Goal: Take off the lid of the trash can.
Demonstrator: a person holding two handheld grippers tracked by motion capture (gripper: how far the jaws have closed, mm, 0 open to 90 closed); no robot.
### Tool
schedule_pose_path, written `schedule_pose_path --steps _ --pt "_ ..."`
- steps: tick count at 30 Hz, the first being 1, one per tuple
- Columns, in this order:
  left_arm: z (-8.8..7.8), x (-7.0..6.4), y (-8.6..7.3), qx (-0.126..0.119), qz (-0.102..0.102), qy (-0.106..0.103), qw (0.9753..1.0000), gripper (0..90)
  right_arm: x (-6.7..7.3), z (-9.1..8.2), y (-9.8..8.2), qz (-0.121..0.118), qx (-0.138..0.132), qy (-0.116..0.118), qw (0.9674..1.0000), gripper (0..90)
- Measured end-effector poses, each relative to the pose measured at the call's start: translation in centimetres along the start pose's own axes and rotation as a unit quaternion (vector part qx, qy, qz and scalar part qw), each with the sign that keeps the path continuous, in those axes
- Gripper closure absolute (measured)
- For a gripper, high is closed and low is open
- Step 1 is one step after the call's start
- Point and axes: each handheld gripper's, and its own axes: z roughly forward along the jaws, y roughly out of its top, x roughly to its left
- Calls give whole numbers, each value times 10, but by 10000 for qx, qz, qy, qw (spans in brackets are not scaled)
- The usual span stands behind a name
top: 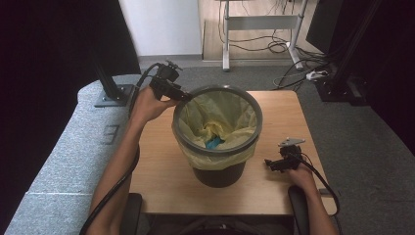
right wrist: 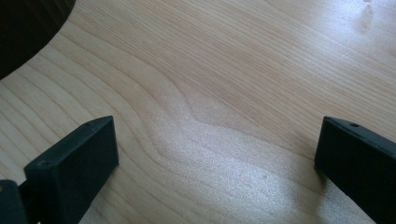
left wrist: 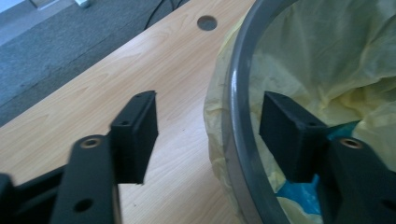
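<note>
Black jaws of left tongs (left wrist: 210, 135) straddling the grey rim of the bin (left wrist: 238, 130), one outside, one inside against the yellow liner (left wrist: 327, 51); half open, not pressing. Bin (top: 218, 147) mid-surface, slightly toward the near edge, blue scrap (top: 214, 143) at the bottom. Right tongs (right wrist: 217, 163) spread wide, empty, low over bare wood surface (right wrist: 224, 70) near the right edge.
</note>
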Motion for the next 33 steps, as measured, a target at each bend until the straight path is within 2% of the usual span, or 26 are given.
schedule_pose_path --steps 6,11,12,16,19,29,33 --pt "6 -3 3 84 34 -82 9999 530 0 0 0 -13 1 7 10000 0" --pt "4 -7 6 75 -41 -276 9996 729 0 0 0 -18 2 15 10000 0" --pt "3 -8 7 42 -65 -263 9996 762 0 0 0 -21 1 17 10000 0" --pt "0 -9 10 56 -116 -264 9996 778 1 0 0 -32 -1 22 10000 0" --pt "-3 -6 9 -17 -223 -404 9989 780 1 0 0 -35 -1 24 10000 0" --pt "-9 3 6 -172 -304 -681 9971 782 1 0 0 -34 -1 24 10000 0" --pt "-14 9 3 -144 -346 -660 9971 782 1 0 0 -32 -2 24 10000 0"
